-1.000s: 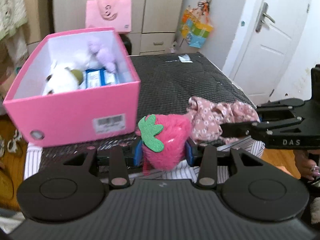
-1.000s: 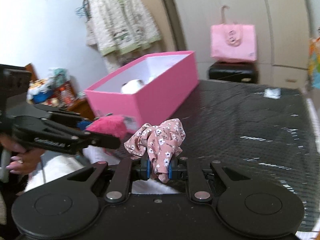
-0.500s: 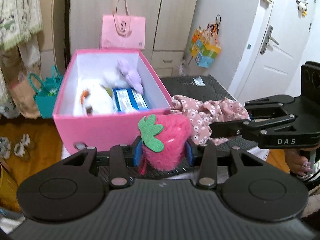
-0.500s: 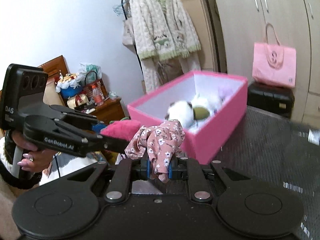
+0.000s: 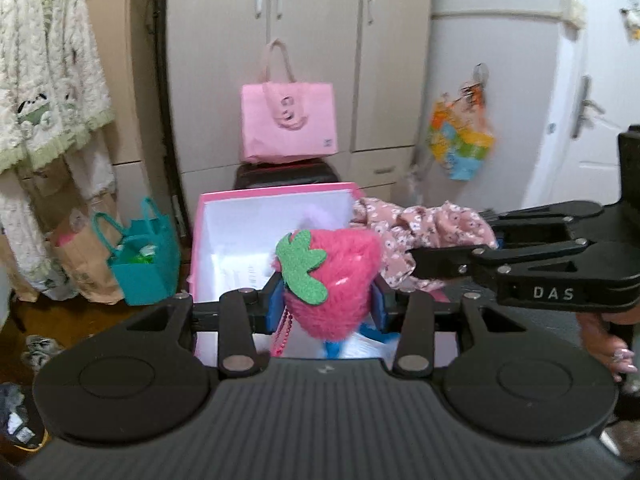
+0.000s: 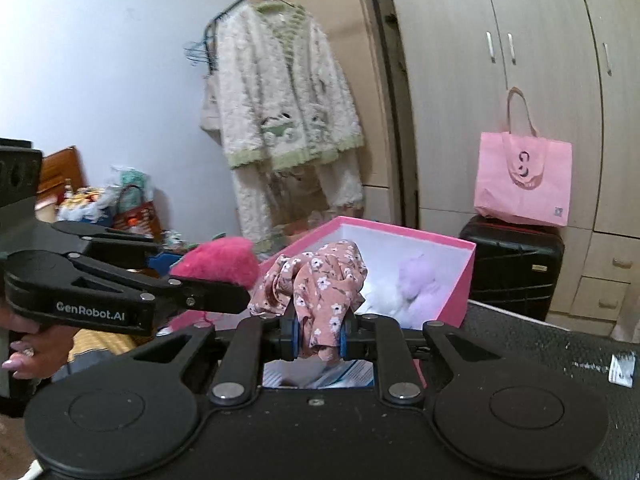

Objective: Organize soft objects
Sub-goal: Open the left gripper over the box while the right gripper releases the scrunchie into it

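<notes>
My left gripper (image 5: 326,306) is shut on a fluffy pink strawberry plush (image 5: 334,280) with a green felt leaf, held above the open pink box (image 5: 208,216). My right gripper (image 6: 318,338) is shut on a pink floral cloth (image 6: 320,280), also over the pink box (image 6: 460,276). In the left wrist view the floral cloth (image 5: 424,232) hangs from the right gripper's fingers beside the strawberry. In the right wrist view the strawberry (image 6: 218,260) shows at left. A lilac plush (image 6: 416,280) and white soft things lie inside the box.
A pink tote bag (image 5: 288,120) sits on a black case (image 6: 512,268) behind the box. A teal bag (image 5: 140,264) and paper bags stand on the floor at left. A fluffy cream garment (image 6: 280,120) hangs on a rack. The black mesh tabletop (image 6: 560,356) extends right.
Both grippers have risen and moved forward with their loads, from the table in front of the box to over its open top. Grips are unchanged.
</notes>
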Demonstrator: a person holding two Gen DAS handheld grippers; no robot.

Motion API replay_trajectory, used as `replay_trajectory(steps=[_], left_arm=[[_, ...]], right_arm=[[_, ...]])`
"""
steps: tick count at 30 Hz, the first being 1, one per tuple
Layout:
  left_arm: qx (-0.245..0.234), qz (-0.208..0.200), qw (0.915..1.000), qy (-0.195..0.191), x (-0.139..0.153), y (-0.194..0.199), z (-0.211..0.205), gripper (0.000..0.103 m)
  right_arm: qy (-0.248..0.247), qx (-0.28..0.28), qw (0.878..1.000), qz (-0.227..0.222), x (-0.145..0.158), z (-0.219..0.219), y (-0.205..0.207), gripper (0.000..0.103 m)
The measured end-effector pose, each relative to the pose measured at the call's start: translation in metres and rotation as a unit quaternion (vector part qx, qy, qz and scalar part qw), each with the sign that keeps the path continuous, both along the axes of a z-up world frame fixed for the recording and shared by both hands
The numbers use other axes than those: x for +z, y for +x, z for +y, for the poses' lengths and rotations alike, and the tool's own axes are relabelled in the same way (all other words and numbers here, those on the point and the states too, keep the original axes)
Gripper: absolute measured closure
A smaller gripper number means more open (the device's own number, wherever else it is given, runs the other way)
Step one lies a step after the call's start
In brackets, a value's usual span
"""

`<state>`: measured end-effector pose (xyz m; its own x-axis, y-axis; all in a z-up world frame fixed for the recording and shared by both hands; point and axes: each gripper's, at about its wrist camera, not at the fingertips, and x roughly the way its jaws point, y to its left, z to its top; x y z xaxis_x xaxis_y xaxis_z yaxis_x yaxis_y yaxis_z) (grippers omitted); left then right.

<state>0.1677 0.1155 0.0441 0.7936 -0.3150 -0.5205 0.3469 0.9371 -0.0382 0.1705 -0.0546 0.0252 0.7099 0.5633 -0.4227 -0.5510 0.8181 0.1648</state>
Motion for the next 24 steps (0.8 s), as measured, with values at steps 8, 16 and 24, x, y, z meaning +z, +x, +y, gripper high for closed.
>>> replay_trajectory(steps=[8, 16, 24], left_arm=[[0.017, 0.038, 0.9979, 0.05, -0.024, 0.073, -0.002, 0.062], [0.023, 0.091, 0.9942, 0.053, -0.039, 0.11, 0.007, 0.06], [0.027, 0.077, 0.996, 0.037, -0.044, 0.103, 0.011, 0.044]], right_arm=[[-0.008, -0.015, 0.999, 0.043, -0.01, 0.019, 0.076, 0.082], [-0.038, -0.012, 0.996, 0.082, -0.025, 0.045, 0.12, 0.079], [-0.049, -0.01, 0.992, 0.115, -0.035, 0.049, 0.145, 0.049]])
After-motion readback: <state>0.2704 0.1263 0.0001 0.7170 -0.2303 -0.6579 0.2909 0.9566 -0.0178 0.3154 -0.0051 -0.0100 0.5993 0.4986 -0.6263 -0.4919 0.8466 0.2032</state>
